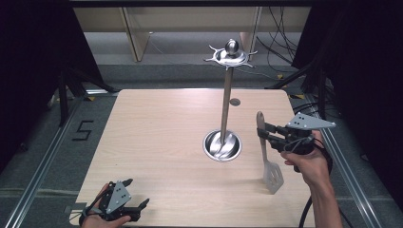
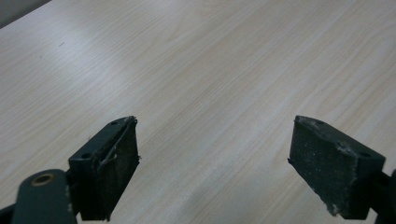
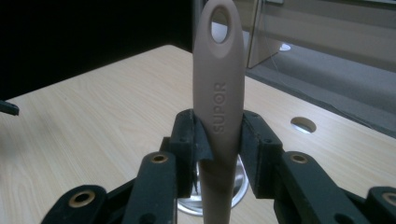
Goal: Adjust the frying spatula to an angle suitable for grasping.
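Spatula [image 1: 267, 156] handle upright between right tool's [image 1: 262, 133] closed jaws.

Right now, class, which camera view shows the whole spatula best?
The high view: the spatula shows from handle to slotted blade, held upright in the right tool. The right gripper view gives its handle close up between the pads, blade hidden.

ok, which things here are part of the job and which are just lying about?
In the job:
- spatula, clamped in the right hand-held gripper
- hook stand, likely where it goes

Lying about:
- left hand-held gripper, open, idle
- cables on the floor
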Available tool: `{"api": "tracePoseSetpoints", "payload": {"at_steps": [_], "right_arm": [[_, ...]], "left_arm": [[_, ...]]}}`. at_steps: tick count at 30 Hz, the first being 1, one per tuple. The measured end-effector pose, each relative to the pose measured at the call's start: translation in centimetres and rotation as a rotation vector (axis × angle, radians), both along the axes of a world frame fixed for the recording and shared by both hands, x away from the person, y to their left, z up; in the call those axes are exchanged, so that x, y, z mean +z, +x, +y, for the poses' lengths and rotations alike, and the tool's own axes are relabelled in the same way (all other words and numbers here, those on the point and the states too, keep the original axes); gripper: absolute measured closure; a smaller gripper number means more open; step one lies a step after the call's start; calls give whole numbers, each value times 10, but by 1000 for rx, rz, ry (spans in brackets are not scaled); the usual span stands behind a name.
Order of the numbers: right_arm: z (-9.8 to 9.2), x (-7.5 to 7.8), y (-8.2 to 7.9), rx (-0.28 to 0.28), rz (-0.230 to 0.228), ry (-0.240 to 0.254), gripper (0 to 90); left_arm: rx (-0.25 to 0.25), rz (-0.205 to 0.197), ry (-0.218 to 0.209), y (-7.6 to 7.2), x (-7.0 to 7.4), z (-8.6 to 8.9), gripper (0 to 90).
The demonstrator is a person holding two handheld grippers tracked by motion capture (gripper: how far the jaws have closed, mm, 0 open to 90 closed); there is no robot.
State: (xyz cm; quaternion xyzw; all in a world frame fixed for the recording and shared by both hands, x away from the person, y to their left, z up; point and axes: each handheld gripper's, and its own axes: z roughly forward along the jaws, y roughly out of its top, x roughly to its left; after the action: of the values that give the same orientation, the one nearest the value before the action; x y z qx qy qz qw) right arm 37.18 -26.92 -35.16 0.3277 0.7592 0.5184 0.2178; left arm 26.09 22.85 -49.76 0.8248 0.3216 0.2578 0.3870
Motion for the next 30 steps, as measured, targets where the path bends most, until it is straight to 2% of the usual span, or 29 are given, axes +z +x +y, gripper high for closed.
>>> {"api": "tracePoseSetpoints", "payload": {"at_steps": [1,2,3,4,5,6,7,8,9,11,12,13,14,15,16,18,21,22,23,24,25,26,27,28,29,30], "right_arm": [[0,0,0,0,0,0,689],[0,2,0,5,20,14,689],[0,2,1,0,4,23,689],[1,3,0,-4,-2,34,689],[-1,4,2,19,-15,26,689],[-1,4,2,19,-15,26,689],[1,6,0,6,-6,45,689],[0,7,1,19,-12,36,689],[0,9,1,21,-7,40,689],[0,10,1,19,-23,35,689],[1,12,1,24,-34,56,689],[1,12,1,24,-34,56,689],[2,14,1,21,-24,76,689],[2,14,1,25,-16,87,689],[2,14,2,29,-47,82,690],[3,15,3,21,-45,88,690],[5,16,3,21,-33,107,690],[6,17,6,21,-68,109,690],[6,18,5,29,-48,109,690],[6,19,7,24,-59,114,690],[5,20,8,22,-77,104,689],[7,21,6,30,-41,131,689],[6,22,8,25,-80,102,690],[8,24,7,28,-51,128,690],[8,24,7,28,-51,128,690],[7,27,9,35,-69,120,690]], "left_arm": [[0,0,0,0,0,0,150],[-35,-31,26,3,2,2,150],[-38,-33,34,3,2,2,150],[-5,-11,8,0,0,0,150],[-5,-11,8,0,0,0,150],[-26,-23,2,2,1,0,150],[-28,-17,14,3,1,1,150],[-8,-6,11,1,1,1,150],[-25,-15,13,3,0,1,150],[-29,-7,7,2,0,0,150],[-3,0,0,0,0,0,150],[-3,0,0,0,0,0,150],[-11,-14,19,1,1,1,150],[4,1,0,0,0,0,150],[-2,0,1,0,0,0,150],[-9,-13,17,1,1,1,150],[-26,-10,16,3,0,1,150],[-25,-13,7,3,-1,0,150],[-32,-12,24,3,0,1,150],[-32,-12,24,3,0,1,150],[-20,-15,8,3,0,1,150],[-18,-13,18,3,0,2,150],[-18,-13,18,3,0,2,150],[6,9,7,1,0,2,150],[8,3,9,1,0,2,150],[11,12,8,1,0,2,150]]}}
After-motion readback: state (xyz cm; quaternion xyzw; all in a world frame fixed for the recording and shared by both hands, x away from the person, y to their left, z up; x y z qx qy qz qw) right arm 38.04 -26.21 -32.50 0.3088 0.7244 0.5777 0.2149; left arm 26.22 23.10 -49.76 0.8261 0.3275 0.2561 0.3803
